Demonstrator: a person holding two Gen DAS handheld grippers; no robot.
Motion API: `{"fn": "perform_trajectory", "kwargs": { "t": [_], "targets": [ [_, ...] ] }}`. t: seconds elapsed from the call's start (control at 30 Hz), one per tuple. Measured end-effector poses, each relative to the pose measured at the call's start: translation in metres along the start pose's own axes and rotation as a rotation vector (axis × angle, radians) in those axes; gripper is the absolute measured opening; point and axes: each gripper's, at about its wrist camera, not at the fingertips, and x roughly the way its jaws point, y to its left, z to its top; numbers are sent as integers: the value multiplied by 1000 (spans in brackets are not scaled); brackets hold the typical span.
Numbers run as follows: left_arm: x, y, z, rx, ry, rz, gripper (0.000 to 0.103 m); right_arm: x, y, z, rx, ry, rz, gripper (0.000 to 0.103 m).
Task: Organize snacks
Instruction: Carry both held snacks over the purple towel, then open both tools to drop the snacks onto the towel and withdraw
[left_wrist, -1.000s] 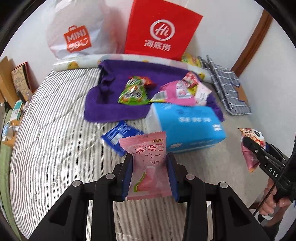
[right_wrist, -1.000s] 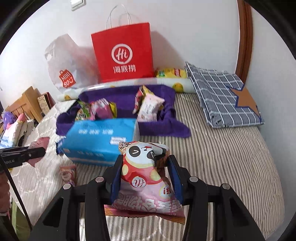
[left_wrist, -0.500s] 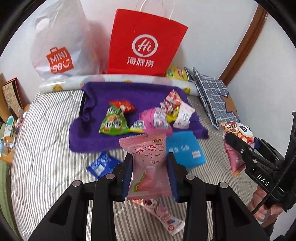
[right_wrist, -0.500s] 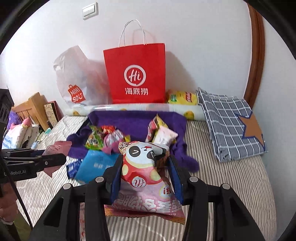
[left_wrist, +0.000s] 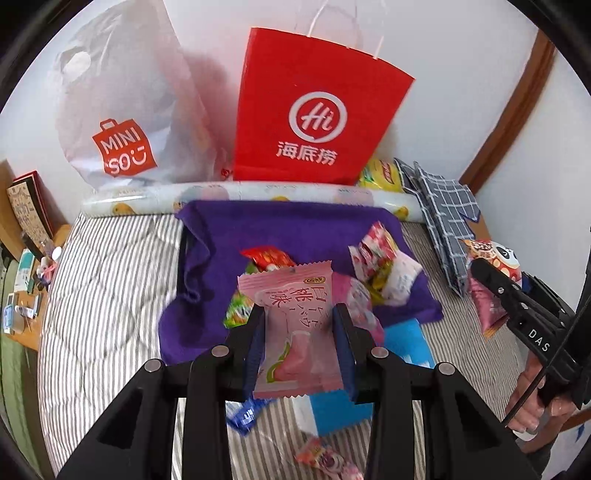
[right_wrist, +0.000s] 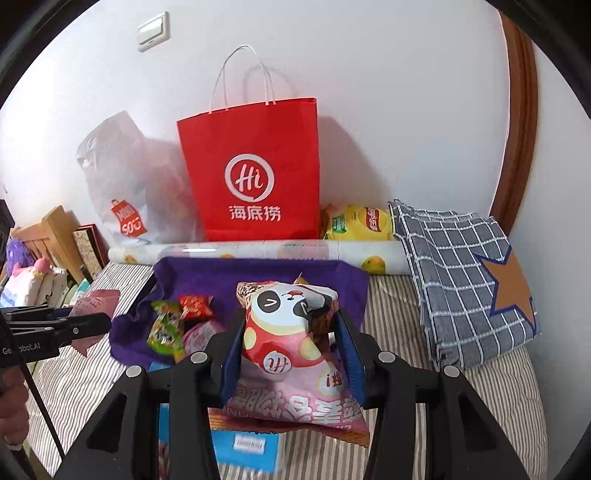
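I have the pink peach candy packet (left_wrist: 295, 328) pinched upright between the left gripper (left_wrist: 299, 347) pads, and the panda snack bag (right_wrist: 291, 332) clamped in the right gripper (right_wrist: 290, 354), both above the purple cloth (left_wrist: 295, 229) where other snacks lie. I'd carry both level over that cloth, lower them, and only then let go, clear of the blue tissue pack (left_wrist: 410, 339).

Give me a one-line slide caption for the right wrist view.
Right gripper holds a panda snack bag above the purple towel, facing the red paper bag.
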Motion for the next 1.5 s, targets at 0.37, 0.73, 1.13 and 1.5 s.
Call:
{"fn": "perform_trajectory", "kwargs": {
  "t": [0.37,0.73,1.13,1.5],
  "targets": [
    [42,15,34,-30,22,5,35,49,-10,14,22,24,32,45],
    [79,21,43,-29,67,-6,36,94,10,11,-18,88,75,45],
    [97,26,42,-28,92,-22,36,114,11,5,-11,133,75,45],
    [105,24,40,-22,112,-27,36,118,10,3,-21,147,68,45]
  ]
}}
